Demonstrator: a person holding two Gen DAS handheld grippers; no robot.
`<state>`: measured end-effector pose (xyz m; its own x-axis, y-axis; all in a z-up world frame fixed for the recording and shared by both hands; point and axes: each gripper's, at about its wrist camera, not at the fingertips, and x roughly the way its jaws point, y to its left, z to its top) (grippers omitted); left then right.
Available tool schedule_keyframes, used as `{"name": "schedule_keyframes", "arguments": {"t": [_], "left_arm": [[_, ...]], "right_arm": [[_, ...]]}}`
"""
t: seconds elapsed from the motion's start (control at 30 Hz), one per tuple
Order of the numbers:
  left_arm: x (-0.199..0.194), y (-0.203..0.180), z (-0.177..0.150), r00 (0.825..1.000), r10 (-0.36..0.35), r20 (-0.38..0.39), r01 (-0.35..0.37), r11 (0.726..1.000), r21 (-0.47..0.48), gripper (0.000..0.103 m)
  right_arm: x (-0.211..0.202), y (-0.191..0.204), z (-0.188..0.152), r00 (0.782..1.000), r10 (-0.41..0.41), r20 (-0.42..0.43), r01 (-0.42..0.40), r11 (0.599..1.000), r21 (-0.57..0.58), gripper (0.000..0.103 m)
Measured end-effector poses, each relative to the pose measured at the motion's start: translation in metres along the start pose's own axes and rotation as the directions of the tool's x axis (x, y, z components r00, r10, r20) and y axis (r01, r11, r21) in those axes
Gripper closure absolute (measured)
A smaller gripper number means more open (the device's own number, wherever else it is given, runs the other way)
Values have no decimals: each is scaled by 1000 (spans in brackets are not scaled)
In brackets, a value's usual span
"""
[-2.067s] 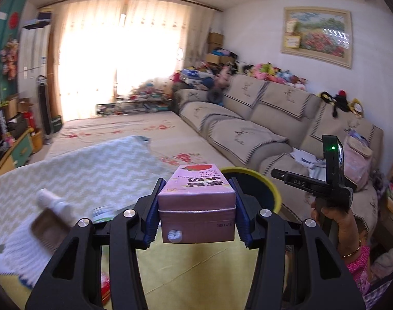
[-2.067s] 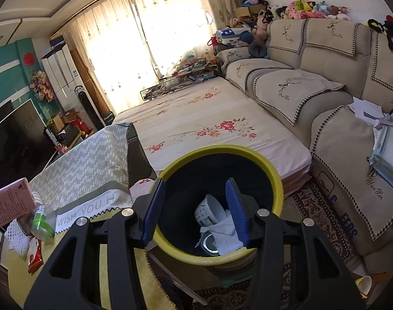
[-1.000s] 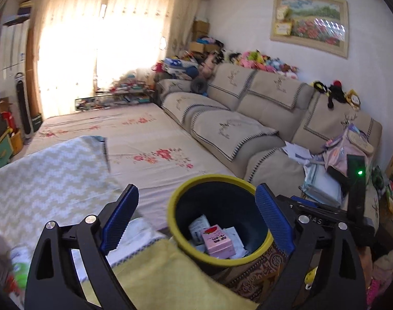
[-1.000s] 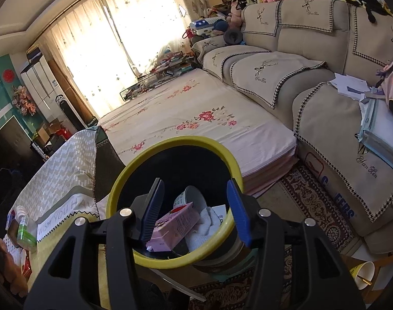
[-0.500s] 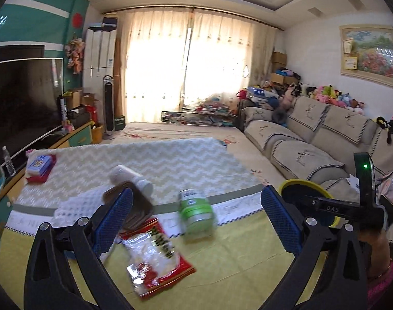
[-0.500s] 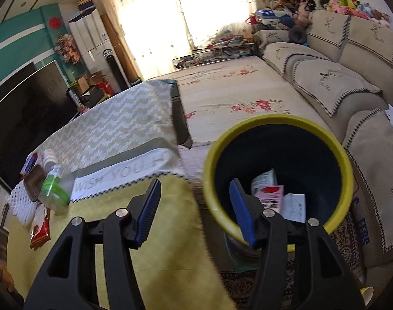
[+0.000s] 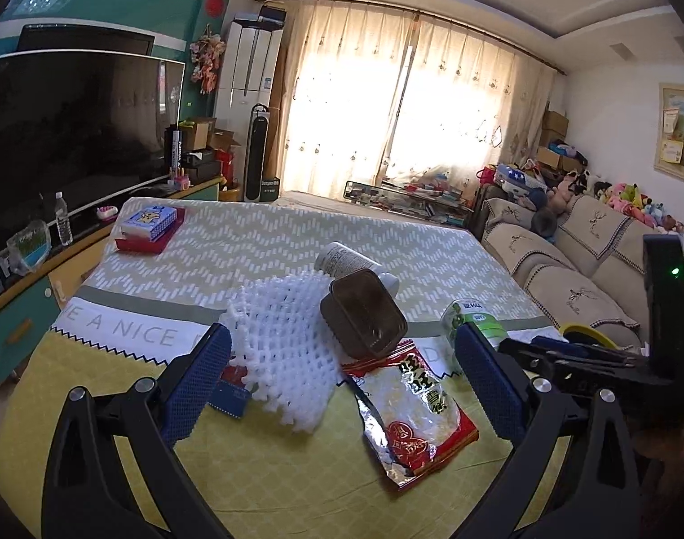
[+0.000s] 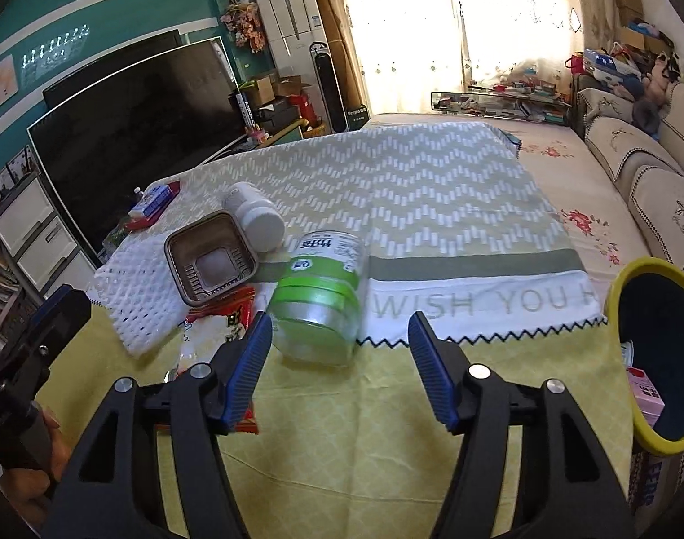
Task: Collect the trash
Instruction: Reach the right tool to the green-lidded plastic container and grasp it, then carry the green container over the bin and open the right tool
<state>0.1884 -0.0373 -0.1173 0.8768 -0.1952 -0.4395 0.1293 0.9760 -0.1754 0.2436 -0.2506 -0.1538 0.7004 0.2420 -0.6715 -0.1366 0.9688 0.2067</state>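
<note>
Both tongs (image 7: pixel 342 377) (image 8: pixel 335 368) have black arms, silver screws and ribbed blue pads (image 8: pixel 247 366).

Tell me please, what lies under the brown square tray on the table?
The brown tray leans tilted on the white foam net and the red snack bag, with a white bottle lying just behind it. What lies directly beneath its base is covered.

On my feeds I see a yellow desk cloth (image 8: pixel 342 449) with a white-and-olive chevron runner (image 8: pixel 409 188), a white mesh foam net (image 7: pixel 288 350), a brown tray (image 8: pixel 209 262), a green-banded clear jar (image 8: pixel 317 298), a red snack wrapper (image 7: pixel 413 408) and a yellow-rimmed dark bin (image 8: pixel 629 274).
</note>
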Motion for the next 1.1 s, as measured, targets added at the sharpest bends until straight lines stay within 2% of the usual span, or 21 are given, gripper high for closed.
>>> {"name": "schedule_keyframes", "arguments": {"t": [0.17, 0.33, 0.47, 0.63, 0.7, 0.73, 0.9, 1.1], "left_arm": [[1, 4, -1, 1000, 16, -4, -17, 1000, -14, 5], [1, -2, -3, 997, 74, 4, -74, 997, 0, 5], [4, 1, -4, 995, 100, -5, -100, 995, -14, 5], [8, 7, -5, 994, 109, -15, -110, 993, -33, 5], [8, 6, -5, 994, 111, -17, -112, 993, -34, 5], [9, 6, -5, 993, 114, -19, -115, 993, -33, 5], [8, 4, -6, 992, 130, -8, -130, 991, -22, 5], [6, -1, -6, 990, 144, 8, -144, 990, -4, 5]], "right_arm": [[20, 18, 7, 1000, -22, -22, 21, 1000, -22, 39], [27, 26, 10, 999, -35, -32, 34, 999, -35, 38], [31, 33, 10, 997, -75, -20, 74, 996, -54, 36], [42, 31, 11, 991, -119, -54, 116, 992, -51, 36], [45, 26, 11, 990, -126, -64, 124, 992, -32, 42], [44, 23, 12, 991, -121, -61, 119, 993, -23, 46], [30, 11, 11, 996, -86, -36, 87, 996, 7, 47], [-3, -5, 15, 996, -84, 26, 83, 996, 30, 50]]}}
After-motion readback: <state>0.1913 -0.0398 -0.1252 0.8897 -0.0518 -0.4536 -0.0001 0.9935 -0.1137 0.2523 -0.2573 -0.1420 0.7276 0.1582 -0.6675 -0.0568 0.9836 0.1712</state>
